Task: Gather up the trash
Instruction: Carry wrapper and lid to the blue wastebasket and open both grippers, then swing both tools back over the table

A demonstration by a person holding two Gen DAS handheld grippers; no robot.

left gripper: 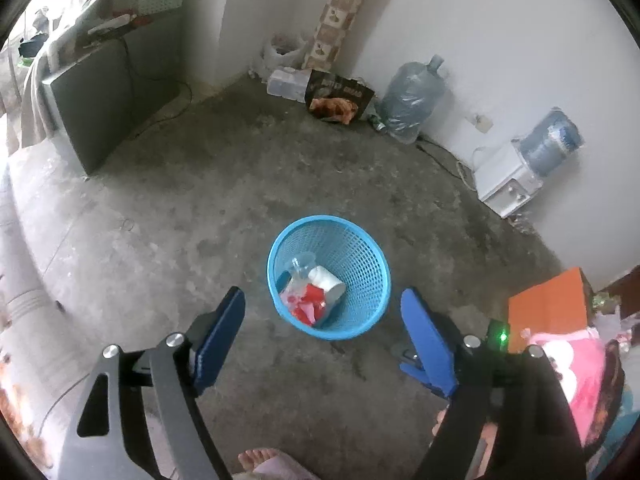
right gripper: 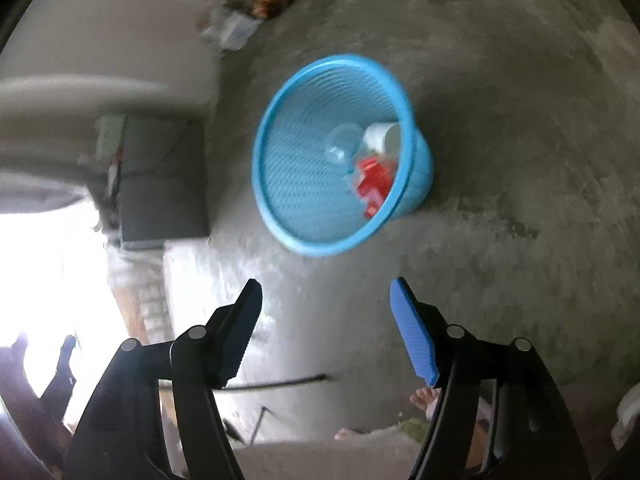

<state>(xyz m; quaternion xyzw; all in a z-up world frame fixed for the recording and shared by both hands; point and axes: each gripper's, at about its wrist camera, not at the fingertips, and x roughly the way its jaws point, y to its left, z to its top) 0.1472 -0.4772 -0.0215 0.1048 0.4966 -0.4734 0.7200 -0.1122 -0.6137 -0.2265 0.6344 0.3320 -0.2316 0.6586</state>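
Blue mesh basket [left gripper: 362, 256] upright on concrete floor [left gripper: 200, 208], mouth up, trash inside.
White cup [left gripper: 330, 284] lies on its side atop red wrappers [left gripper: 310, 300]; bare floor all round the rim. Left gripper [left gripper: 322, 330] and right gripper [right gripper: 326, 320] both gape wide, holding nothing, near side of basket.

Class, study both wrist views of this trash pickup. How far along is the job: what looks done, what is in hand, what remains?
Done: the blue basket on the floor already holds a white cup, a clear plastic cup and red scraps. In hand: nothing; the left gripper and right gripper are both open and empty. Left: possibly the litter by the far wall, such as the orange wrapper, if that counts as trash.
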